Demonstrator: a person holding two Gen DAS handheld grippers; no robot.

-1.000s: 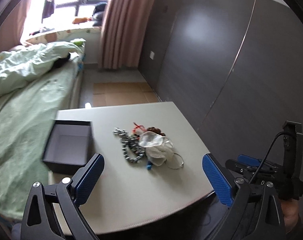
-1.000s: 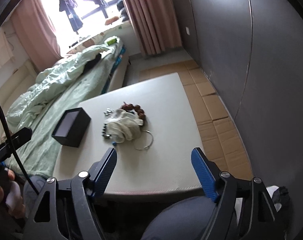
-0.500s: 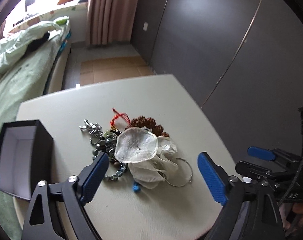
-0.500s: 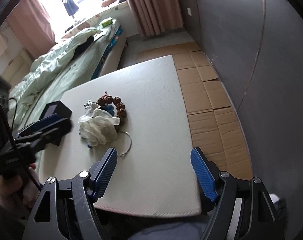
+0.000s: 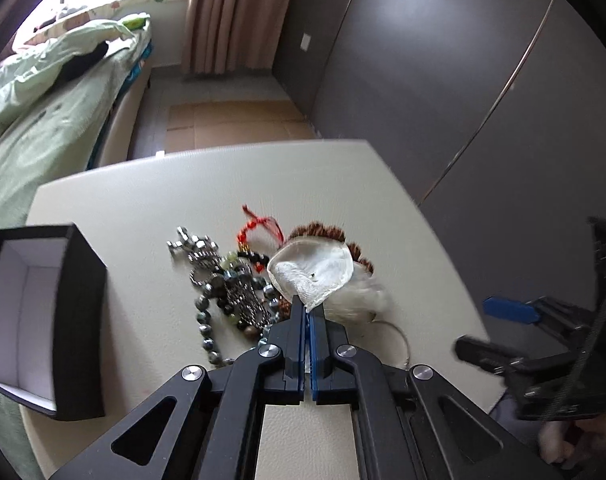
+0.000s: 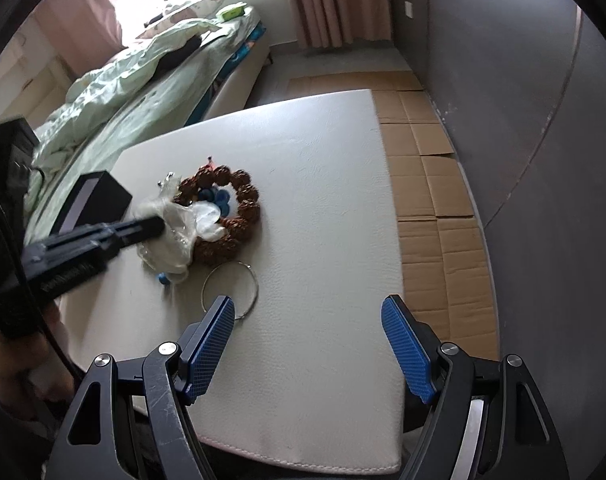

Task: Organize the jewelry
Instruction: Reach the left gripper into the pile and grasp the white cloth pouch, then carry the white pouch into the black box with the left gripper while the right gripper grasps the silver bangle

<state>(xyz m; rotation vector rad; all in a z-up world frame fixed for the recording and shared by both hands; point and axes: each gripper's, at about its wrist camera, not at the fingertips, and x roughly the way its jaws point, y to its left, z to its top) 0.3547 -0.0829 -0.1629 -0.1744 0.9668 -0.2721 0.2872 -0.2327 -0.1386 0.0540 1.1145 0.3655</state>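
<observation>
My left gripper (image 5: 308, 312) is shut on the rim of a white gauze pouch (image 5: 311, 270) that lies on a pile of jewelry on the pale table (image 5: 143, 200). The pile holds a silver chain (image 5: 201, 252), dark bead strands (image 5: 223, 300), a red knotted cord (image 5: 259, 224), a brown bead bracelet (image 6: 239, 204) and a thin silver bangle (image 6: 231, 286). An open black box (image 5: 43, 312) with a white inside stands left of the pile. My right gripper (image 6: 307, 340) is open above the table's near edge, just short of the bangle. The left gripper also shows in the right wrist view (image 6: 151, 226).
A bed with a green quilt (image 6: 143, 80) runs along the table's left side. A dark grey wardrobe wall (image 5: 463, 80) stands close on the right. Flattened cardboard (image 6: 435, 184) covers the floor between table and wall. Pink curtains (image 5: 227, 12) hang at the far end.
My left gripper has come down onto the pile and closed on the pouch's rim. My right gripper has moved closer to the table and stays open.
</observation>
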